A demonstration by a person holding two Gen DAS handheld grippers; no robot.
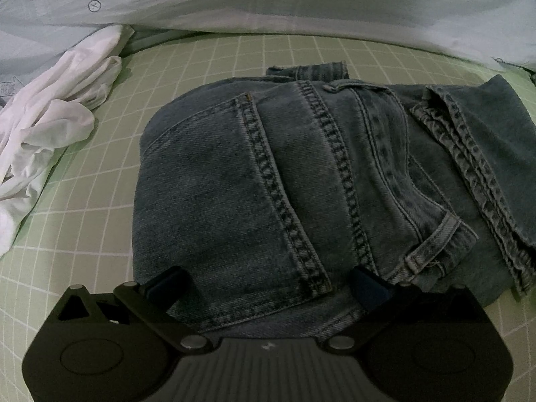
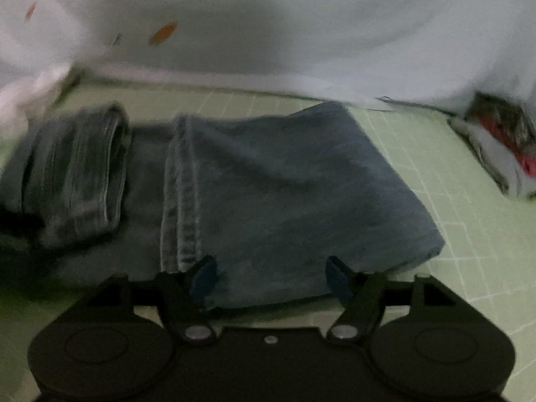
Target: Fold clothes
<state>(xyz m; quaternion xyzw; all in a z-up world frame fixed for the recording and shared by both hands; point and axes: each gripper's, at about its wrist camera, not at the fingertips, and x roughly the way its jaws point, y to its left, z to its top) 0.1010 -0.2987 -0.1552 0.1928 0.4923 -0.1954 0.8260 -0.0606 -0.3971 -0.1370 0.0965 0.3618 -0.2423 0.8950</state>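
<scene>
Folded jeans (image 1: 268,174) lay on a green grid mat (image 1: 83,234).
Left gripper (image 1: 268,283) and right gripper (image 2: 269,274) stood wide-jawed, denim between their pads, ungripped; no label was readable.

Pale green bed sheet (image 1: 100,201) with white grid lines as work surface. Light quilt (image 1: 301,10) with carrot print bunched along far edge. Dim, soft indoor light.
</scene>
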